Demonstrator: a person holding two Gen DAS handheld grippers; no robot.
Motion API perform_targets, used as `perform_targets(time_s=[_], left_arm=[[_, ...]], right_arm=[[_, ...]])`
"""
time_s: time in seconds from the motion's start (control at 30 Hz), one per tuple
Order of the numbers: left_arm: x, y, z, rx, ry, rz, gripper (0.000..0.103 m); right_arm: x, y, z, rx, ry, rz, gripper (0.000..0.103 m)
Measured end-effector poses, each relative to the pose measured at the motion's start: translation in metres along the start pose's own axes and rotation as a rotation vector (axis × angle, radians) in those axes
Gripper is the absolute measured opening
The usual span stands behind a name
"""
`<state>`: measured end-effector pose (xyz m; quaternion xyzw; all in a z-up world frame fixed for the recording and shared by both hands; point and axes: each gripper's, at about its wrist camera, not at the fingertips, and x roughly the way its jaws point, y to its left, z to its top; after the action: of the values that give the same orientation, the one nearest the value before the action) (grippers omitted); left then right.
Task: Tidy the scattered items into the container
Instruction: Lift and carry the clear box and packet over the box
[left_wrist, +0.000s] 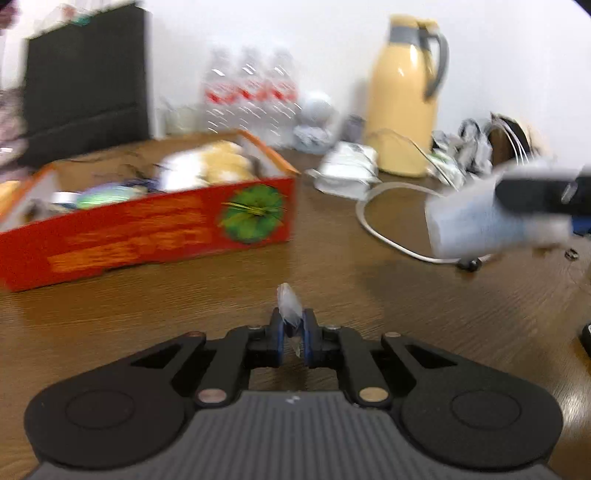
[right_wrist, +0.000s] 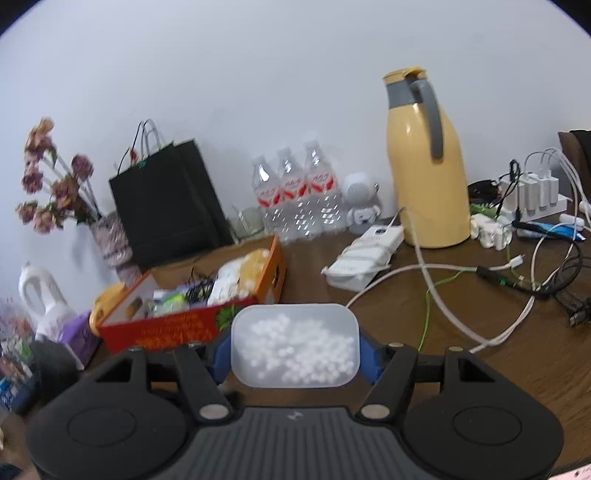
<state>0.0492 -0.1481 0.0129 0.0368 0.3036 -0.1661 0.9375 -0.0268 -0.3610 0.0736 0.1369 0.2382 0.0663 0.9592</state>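
A red cardboard box (left_wrist: 147, 229) sits on the wooden table at the left and holds several small items; it also shows in the right wrist view (right_wrist: 166, 328). My left gripper (left_wrist: 291, 332) is shut on a small clear plastic wrapper (left_wrist: 289, 301), held just above the table in front of the box. My right gripper (right_wrist: 295, 350) is shut on a translucent white plastic box of cotton swabs (right_wrist: 295, 345), held above the table to the right of the red box. That plastic box shows blurred in the left wrist view (left_wrist: 480, 218).
A yellow thermos (right_wrist: 424, 166), three water bottles (right_wrist: 295, 195), a black paper bag (right_wrist: 166, 206), a white power bank (right_wrist: 365, 258) and tangled cables (right_wrist: 517, 280) stand behind and to the right. A flower vase (right_wrist: 107, 236) and tissue pack (right_wrist: 74, 332) are left.
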Motion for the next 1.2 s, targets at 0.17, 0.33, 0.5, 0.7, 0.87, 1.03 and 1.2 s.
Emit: perform_targets(time_s=[0.17,0.33,0.5,0.7,0.87,1.03,1.2], left_arm=[[-0.059,0.029,-0.02,0.007,-0.082,0.073,0.01],[-0.124,0.049,-0.048,-0.054,-0.183,0.176,0.01],[-0.185,0.057,-0.08,-0.061,-0.254,0.308,0.01],[-0.228,0.079,-0.099,-0.123,-0.325,0.385,0.01],[-0.226,0.1,-0.07,-0.158,-0.383,0.354,0.01],[-0.217,0.122,0.002,-0.16,-0.454,0.272,0.01],[-0.172,0.153,0.083,-0.091,-0.449,0.218,0.01]], right_arm=[[0.008,0.03,-0.024,-0.046,0.044,0.03,0.065],[-0.003,0.081,-0.054,-0.153,0.017,0.054,0.064],[-0.03,0.113,-0.08,-0.144,-0.033,0.105,0.065],[-0.07,0.147,-0.101,-0.203,-0.126,0.096,0.065],[-0.072,0.17,-0.088,-0.269,-0.197,0.069,0.065],[-0.054,0.186,-0.032,-0.288,-0.24,0.093,0.065],[-0.012,0.198,0.04,-0.295,-0.274,0.131,0.065]])
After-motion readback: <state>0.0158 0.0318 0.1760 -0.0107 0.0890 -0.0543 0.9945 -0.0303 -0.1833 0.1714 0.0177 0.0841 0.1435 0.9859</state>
